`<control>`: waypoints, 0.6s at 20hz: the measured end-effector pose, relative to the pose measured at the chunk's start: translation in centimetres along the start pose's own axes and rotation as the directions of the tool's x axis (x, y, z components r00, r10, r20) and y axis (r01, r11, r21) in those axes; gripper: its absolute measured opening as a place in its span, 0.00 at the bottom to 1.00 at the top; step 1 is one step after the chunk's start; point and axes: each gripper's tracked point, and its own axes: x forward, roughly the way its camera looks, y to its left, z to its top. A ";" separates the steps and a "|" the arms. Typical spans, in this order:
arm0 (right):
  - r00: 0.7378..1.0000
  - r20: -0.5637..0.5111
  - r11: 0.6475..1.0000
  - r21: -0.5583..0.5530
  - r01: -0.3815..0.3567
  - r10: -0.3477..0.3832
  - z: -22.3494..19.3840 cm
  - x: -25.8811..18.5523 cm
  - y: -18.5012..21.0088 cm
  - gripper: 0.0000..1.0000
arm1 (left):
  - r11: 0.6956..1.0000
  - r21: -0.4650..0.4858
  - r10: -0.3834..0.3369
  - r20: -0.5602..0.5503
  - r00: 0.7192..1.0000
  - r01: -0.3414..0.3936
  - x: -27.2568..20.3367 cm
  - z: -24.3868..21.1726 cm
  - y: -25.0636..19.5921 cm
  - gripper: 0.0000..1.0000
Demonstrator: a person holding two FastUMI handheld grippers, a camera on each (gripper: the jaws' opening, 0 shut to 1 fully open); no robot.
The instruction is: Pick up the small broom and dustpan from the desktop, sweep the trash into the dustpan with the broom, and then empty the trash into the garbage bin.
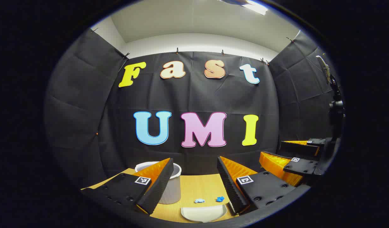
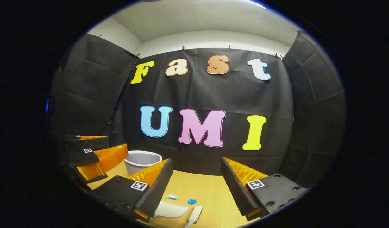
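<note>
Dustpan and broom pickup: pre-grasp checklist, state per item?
1. Left gripper open and holding nothing: ok.
2. Right gripper open and holding nothing: ok.
3. Dustpan lying on the desktop, below and ahead of the left gripper: ok.
4. Broom within the right gripper's approach: cannot tell; just a pale piece shows beside the dustpan at the lower edge of the right gripper view.
5. Trash on the desktop ahead of the dustpan: ok, a pale blue scrap and a darker blue scrap.
6. Garbage bin upright and open-topped, at the left: ok.
</note>
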 end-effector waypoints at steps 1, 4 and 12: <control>1.000 0.000 1.000 -0.001 0.001 -0.001 -0.2 0.0 0.0 0.97 | 1.000 0.002 0.001 -0.001 1.000 -0.001 0.0 -0.1 0.0 0.81; 1.000 -0.003 1.000 -0.002 -0.004 0.004 -0.2 -0.1 0.5 0.97 | 1.000 0.020 -0.005 0.000 1.000 0.005 -0.1 -0.1 0.0 0.81; 1.000 0.011 1.000 -0.006 -0.005 0.005 0.0 0.0 1.1 0.97 | 0.999 0.031 -0.022 0.022 1.000 0.021 -0.3 0.4 0.0 0.81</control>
